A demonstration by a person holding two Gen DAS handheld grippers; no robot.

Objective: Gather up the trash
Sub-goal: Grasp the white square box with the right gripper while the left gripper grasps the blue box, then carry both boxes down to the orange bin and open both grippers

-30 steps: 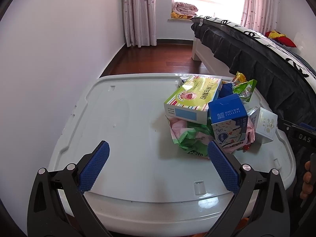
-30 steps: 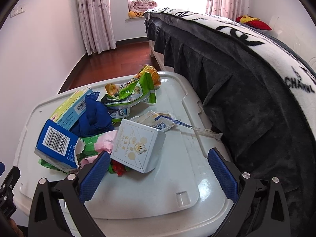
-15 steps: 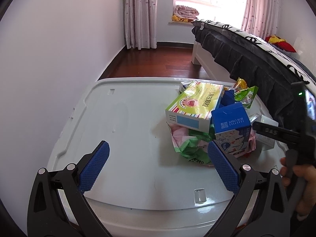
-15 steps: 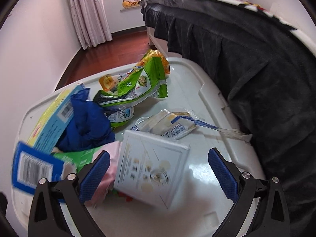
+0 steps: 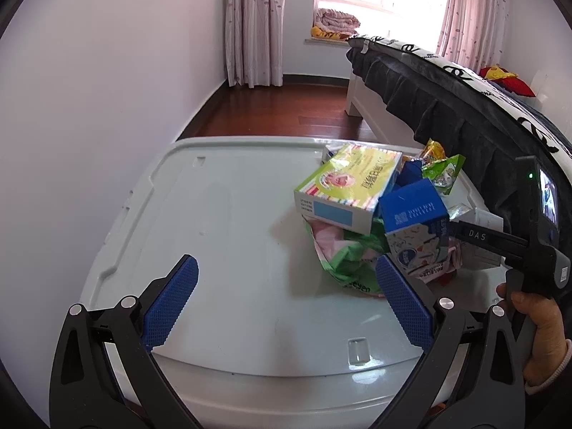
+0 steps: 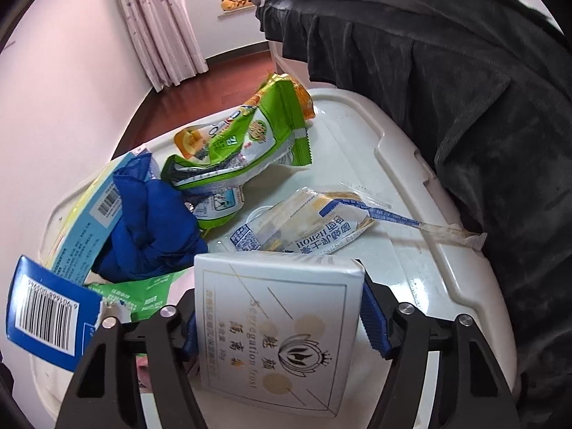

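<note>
A pile of trash lies on a white storage-box lid (image 5: 214,214): a green-yellow box (image 5: 350,186), a blue carton (image 5: 414,221), a green snack wrapper (image 6: 250,143), a crumpled blue bag (image 6: 150,228) and a clear wrapper (image 6: 307,225). My right gripper (image 6: 280,325) straddles a white box (image 6: 279,321) with gold print. Its jaws are closing, and the blue pads (image 6: 373,318) touch both sides of the box. My left gripper (image 5: 286,304) hangs open over the lid's near edge, holding nothing. The left wrist view shows the right gripper's body (image 5: 500,239) behind the blue carton.
A bed with a dark skirted cover (image 6: 464,71) runs close along the lid's right side. A white wall (image 5: 107,107) stands to the left. Wooden floor (image 5: 279,114), curtains and a window lie beyond. A person's hand (image 5: 536,321) holds the right gripper.
The right gripper came down and forward over the white box, and its jaws narrowed from wide open onto the box's sides. The left gripper kept still.
</note>
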